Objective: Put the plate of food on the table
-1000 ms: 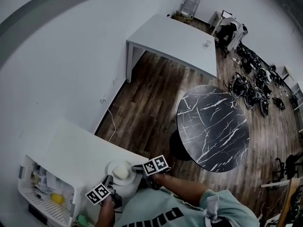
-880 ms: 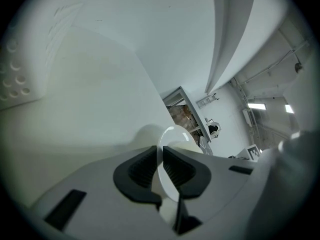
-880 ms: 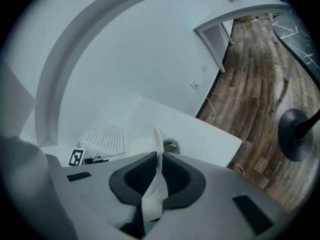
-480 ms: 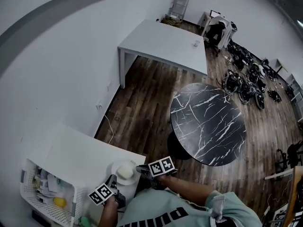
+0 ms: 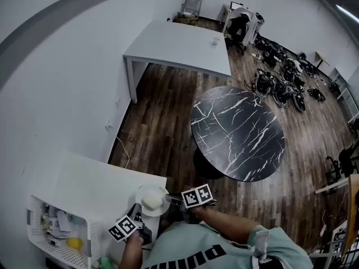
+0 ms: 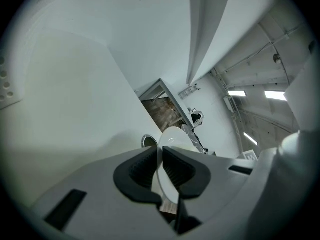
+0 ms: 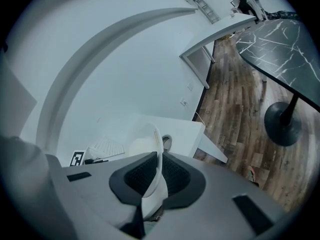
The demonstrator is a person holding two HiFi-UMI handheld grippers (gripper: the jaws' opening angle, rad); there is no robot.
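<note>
Basket (image 5: 53,228): we are seeing it at the lower left, against the counter (image 5: 95,181).
Left gripper (image 6: 160,158): we are clamping its jaws on the rim of the plate (image 5: 162,207).
Plate: we are holding it, with food (image 5: 150,195) on top, at bottom centre-left, over the counter's right edge.
Right gripper (image 7: 159,165): we are pinching the plate's other rim.
Table (image 5: 238,133): standing right of centre, well apart.
</note>
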